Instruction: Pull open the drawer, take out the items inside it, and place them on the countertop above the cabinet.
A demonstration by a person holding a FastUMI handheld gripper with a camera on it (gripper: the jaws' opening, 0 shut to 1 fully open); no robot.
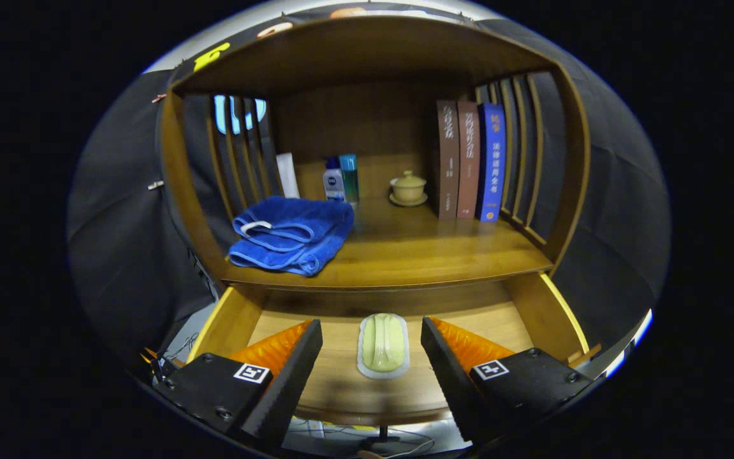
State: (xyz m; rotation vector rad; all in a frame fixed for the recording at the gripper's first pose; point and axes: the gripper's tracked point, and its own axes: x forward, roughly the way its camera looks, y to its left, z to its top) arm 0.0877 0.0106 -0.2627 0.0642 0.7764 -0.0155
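Note:
The wooden drawer stands pulled open below the countertop of the cabinet. On its floor lies a pale green oblong item with a whitish rim, lengthwise between my fingers. My gripper hovers above the drawer, open, with one finger on each side of the item and clear of it. The drawer's far part is hidden under the countertop's edge.
A folded blue towel lies on the countertop's left. At the back stand a white tube, two bottles and a lidded cup on a saucer. Three books stand at the right, by slatted side walls.

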